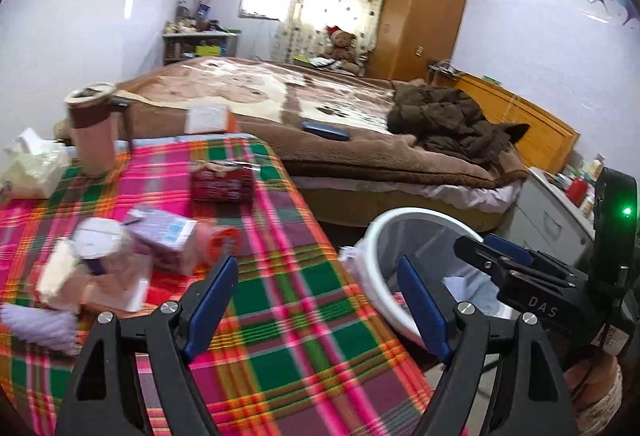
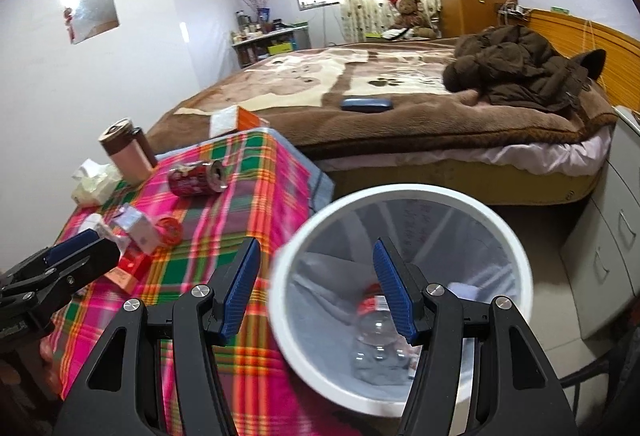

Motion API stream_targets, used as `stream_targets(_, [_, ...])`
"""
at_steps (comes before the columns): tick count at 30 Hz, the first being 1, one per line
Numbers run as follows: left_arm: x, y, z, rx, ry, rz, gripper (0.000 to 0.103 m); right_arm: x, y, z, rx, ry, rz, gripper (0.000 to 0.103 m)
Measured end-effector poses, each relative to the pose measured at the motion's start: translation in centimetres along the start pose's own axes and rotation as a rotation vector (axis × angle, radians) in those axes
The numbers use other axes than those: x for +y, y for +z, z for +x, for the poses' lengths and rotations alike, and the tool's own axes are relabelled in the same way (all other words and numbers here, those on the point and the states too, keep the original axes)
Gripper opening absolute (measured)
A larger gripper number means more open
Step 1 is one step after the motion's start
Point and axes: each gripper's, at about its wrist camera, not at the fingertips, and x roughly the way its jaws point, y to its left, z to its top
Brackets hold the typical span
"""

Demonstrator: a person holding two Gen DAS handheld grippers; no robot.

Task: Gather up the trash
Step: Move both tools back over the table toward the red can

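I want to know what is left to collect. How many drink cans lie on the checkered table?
1. A crushed red can lies on its side near the far end of the checkered table, beside the pink tumbler. Other cans could be hidden in the blurred pile by the left gripper.

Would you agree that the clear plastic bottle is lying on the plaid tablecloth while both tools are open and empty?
Not quite: the clear plastic bottle lies inside the white round bin, not on the plaid tablecloth, as the right wrist view shows. The left tool and right tool are indeed open and empty.
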Motion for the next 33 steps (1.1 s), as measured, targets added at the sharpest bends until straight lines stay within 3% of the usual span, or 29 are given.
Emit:
stream_targets(12, [6.7, -0.7, -3.5, -0.054, 0.135, -0.083, 0.083, 4.9, 0.3, 1.8, 0.011, 0.099, -0.079, 0.060])
stream_targets(18, [9.3, -1.0, -3.7, -0.040, 0.189, -0.111, 0.083, 7.0, 0.6, 2.9, 0.026, 0.144, -0.109, 0.060])
stream_targets(24, [11.5, -1.6, -2.6, -0.011, 0.222, -0.148, 0.083, 8.8, 1.0, 4.3, 0.046, 0.162, -0.157, 0.060])
stream_targets(33, [13.4, -1.5, -0.2, 0.015, 0.214, -0.180, 0.083, 9.5, 2.4, 7.4, 0.073, 0.166, -0.173, 0.060])
